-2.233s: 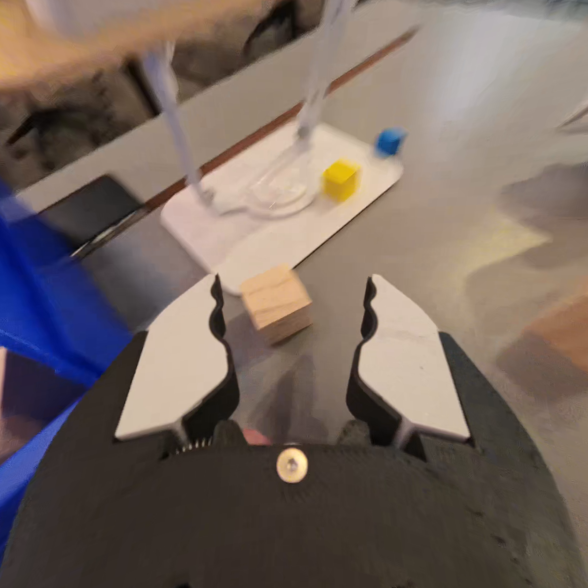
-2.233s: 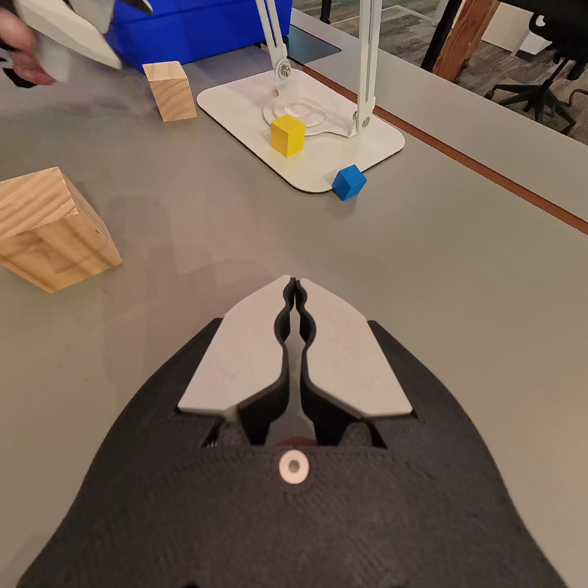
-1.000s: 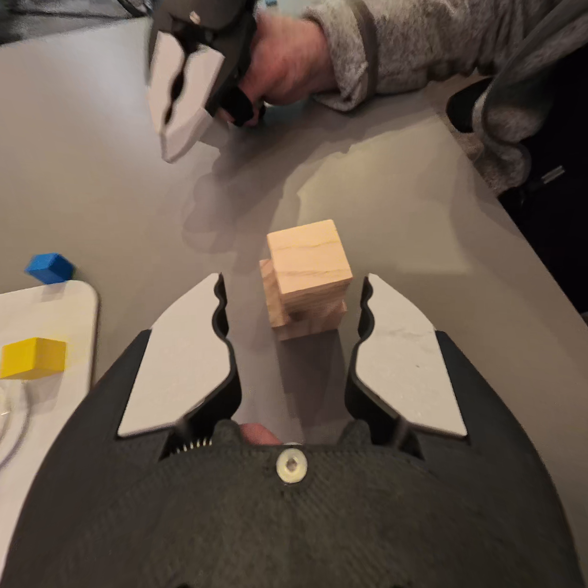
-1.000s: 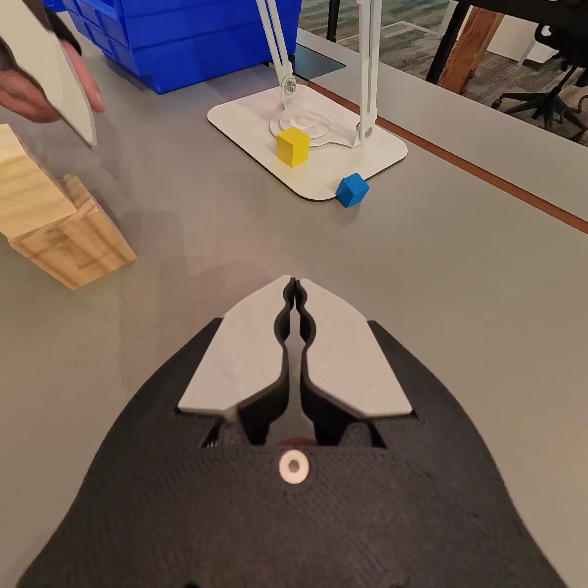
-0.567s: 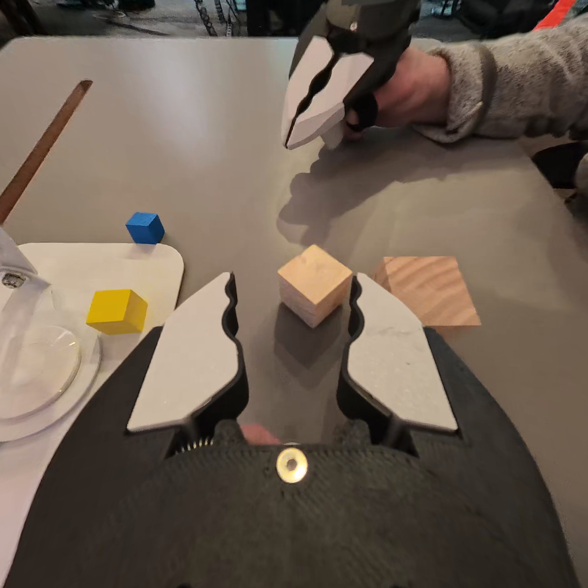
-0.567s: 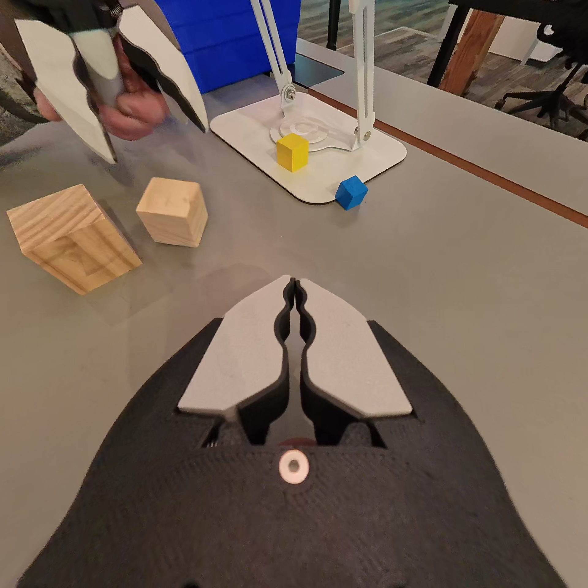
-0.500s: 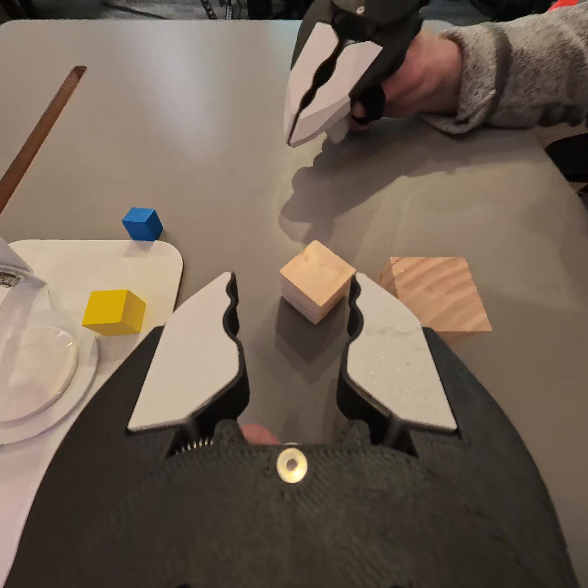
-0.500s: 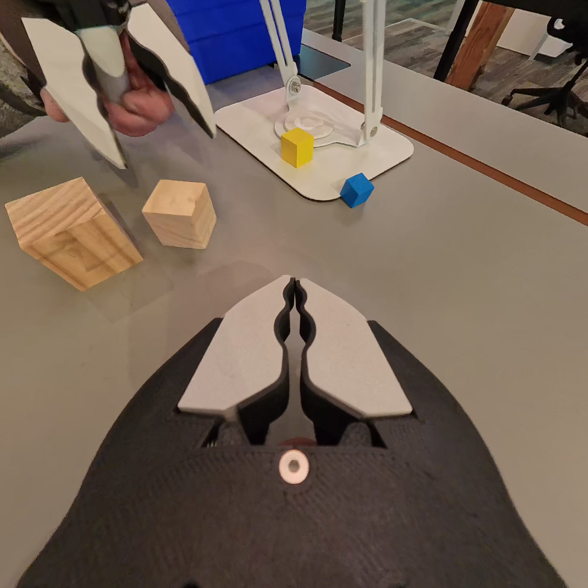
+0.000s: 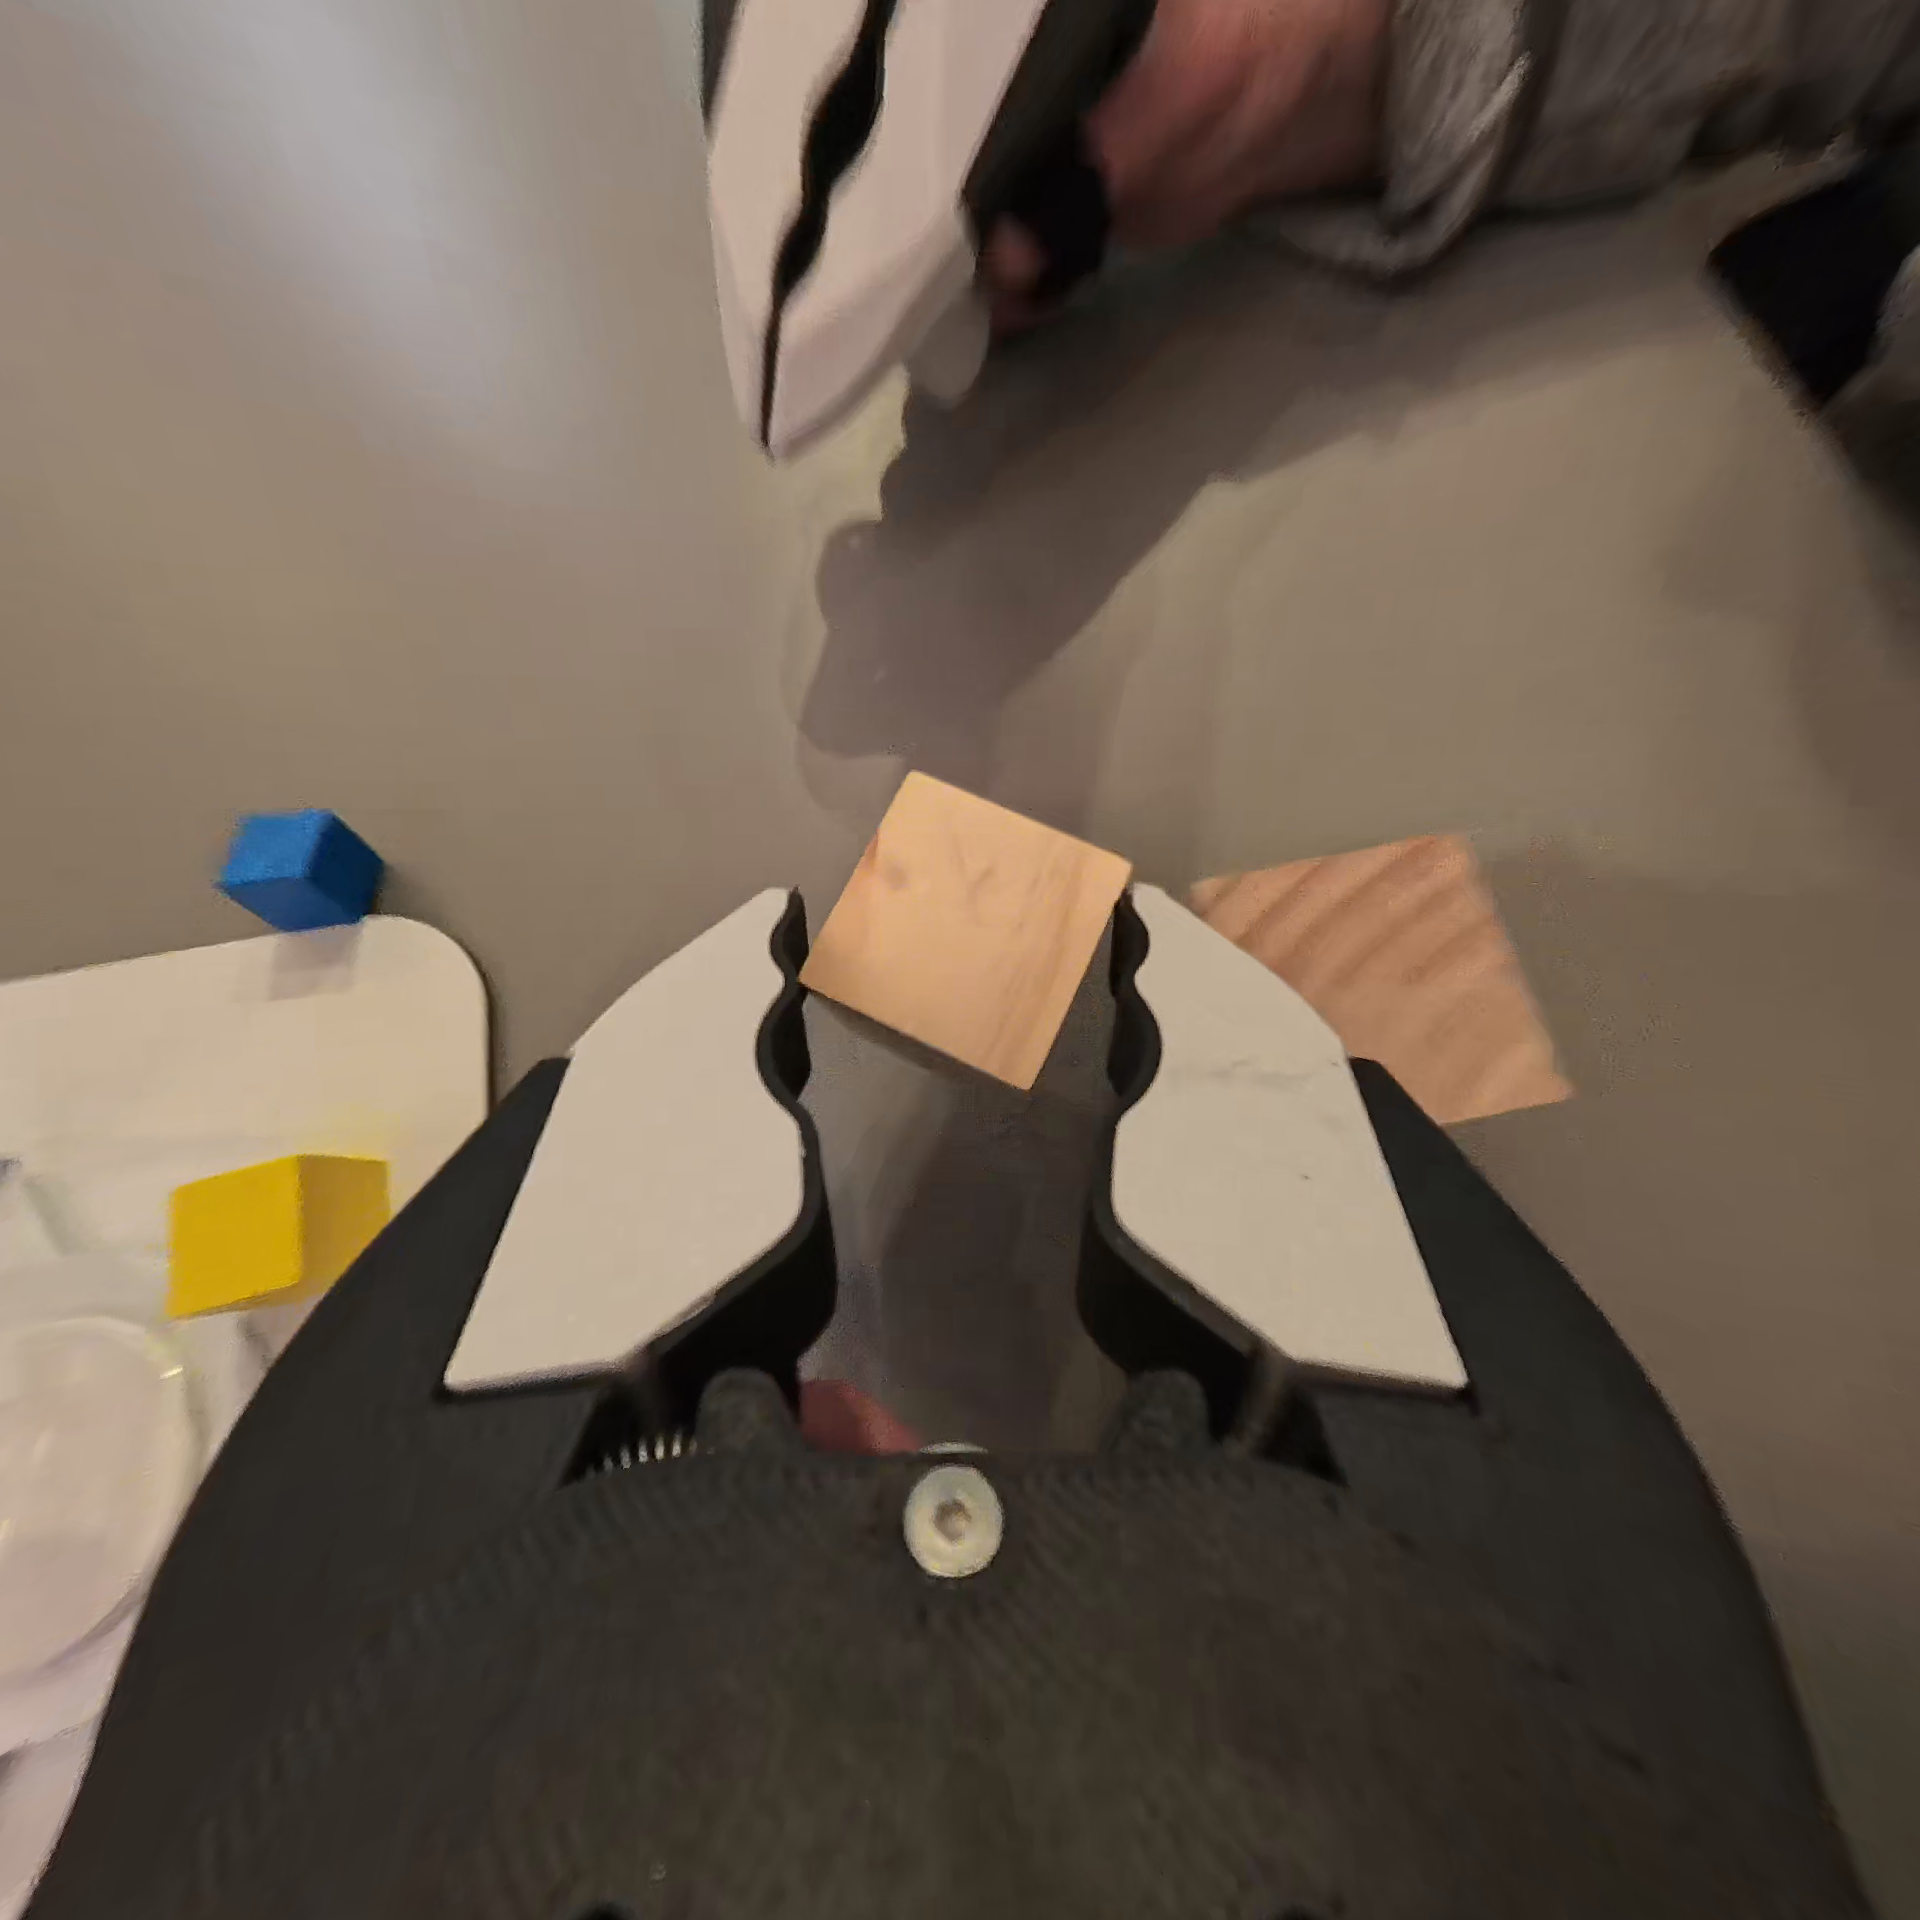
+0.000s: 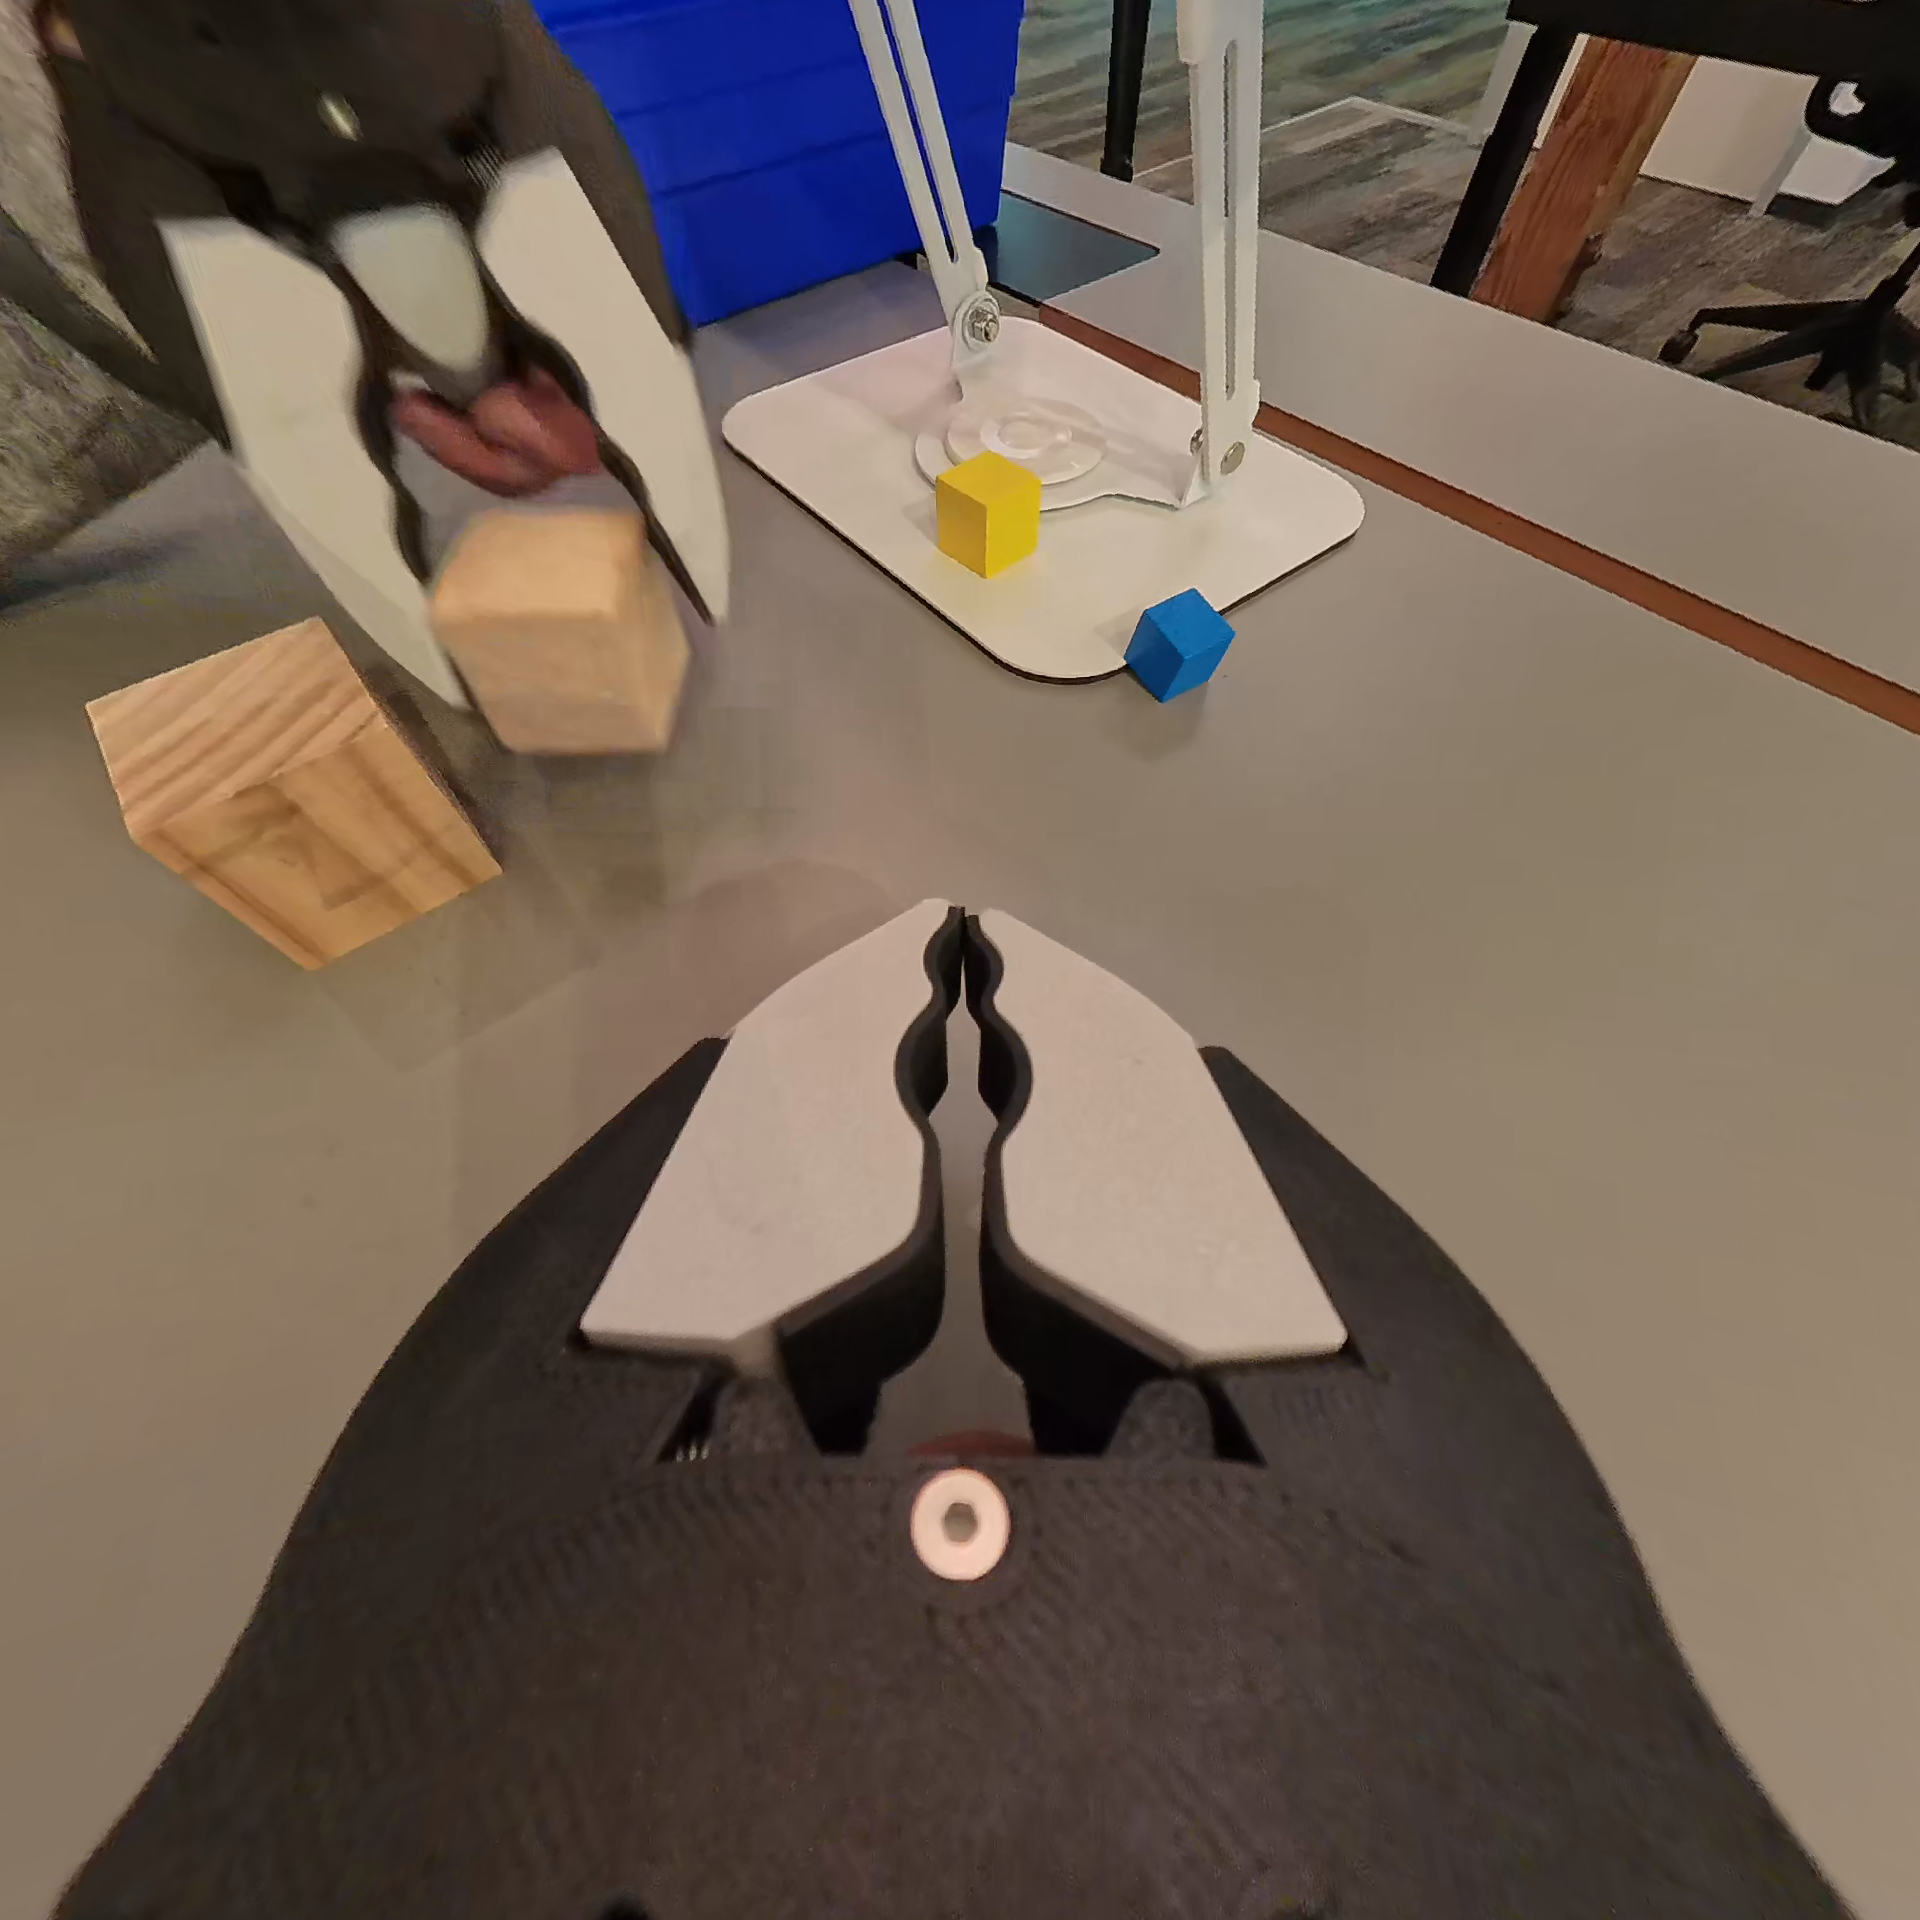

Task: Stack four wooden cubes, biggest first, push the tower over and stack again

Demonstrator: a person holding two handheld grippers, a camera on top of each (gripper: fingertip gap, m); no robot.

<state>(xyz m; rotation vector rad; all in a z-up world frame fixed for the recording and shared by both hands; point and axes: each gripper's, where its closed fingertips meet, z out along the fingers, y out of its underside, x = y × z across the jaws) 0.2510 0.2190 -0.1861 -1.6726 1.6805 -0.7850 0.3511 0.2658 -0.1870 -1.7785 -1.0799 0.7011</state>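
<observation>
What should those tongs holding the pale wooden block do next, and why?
Probably lift the medium cube and carry it over the large cube beside it. The left tongs are closed on its sides, the large cube's top is bare, and the yellow cube and blue cube wait.

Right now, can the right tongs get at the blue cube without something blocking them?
Probably yes. The right tongs are shut and hold nothing, and only bare table lies between them and the blue cube. They would have to open first.
</observation>
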